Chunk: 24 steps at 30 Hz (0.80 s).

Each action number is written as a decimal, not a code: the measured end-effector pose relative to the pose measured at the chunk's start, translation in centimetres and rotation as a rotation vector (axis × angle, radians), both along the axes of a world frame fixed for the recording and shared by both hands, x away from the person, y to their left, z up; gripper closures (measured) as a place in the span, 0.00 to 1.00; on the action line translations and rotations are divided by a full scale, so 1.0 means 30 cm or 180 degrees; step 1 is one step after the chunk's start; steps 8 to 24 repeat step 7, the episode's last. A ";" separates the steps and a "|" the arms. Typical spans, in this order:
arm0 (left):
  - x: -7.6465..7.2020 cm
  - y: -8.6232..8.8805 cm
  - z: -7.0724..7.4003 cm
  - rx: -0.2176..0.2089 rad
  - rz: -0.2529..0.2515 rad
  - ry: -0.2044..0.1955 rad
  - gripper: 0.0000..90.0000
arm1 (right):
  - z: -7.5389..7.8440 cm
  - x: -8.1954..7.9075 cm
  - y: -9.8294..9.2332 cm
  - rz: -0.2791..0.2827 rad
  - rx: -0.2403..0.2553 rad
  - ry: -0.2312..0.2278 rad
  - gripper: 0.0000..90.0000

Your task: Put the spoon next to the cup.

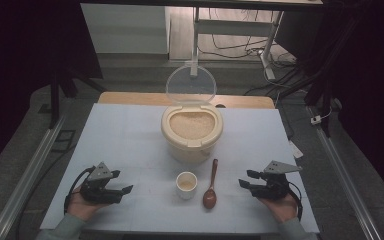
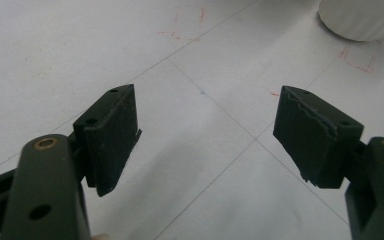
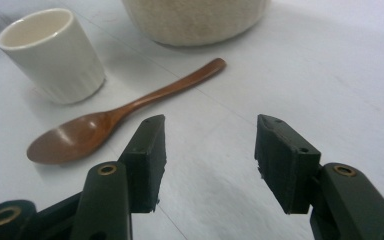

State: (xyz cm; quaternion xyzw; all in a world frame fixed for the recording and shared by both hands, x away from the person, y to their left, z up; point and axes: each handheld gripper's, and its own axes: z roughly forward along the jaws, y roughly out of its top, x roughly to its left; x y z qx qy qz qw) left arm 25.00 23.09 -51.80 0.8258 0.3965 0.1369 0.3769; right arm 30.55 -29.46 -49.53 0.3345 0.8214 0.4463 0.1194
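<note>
Spoon (image 1: 211,187) lies with its handle toward twelve o'clock and bowl toward six, at nine o'clock from the nearer, empty, open-jawed right gripper (image 1: 247,181).

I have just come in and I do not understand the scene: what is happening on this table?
A person holds a left gripper and a right gripper, both with jaws open and empty, near the table's front edge. Between them stand a white cup and a wooden spoon, untouched. Behind is an open container of rice, lid up.
</note>
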 end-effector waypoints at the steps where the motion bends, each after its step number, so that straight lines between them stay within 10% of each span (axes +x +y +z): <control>1: 0.000 0.000 0.000 -0.0001 0.0001 0.0000 0.28 | -0.001 -0.002 -0.006 -0.0011 -0.0002 -0.0006 0.52; 24: -0.001 -0.001 0.001 -0.0007 0.0007 -0.0003 0.28 | -0.007 -0.008 -0.012 0.0016 -0.0079 -0.0035 0.51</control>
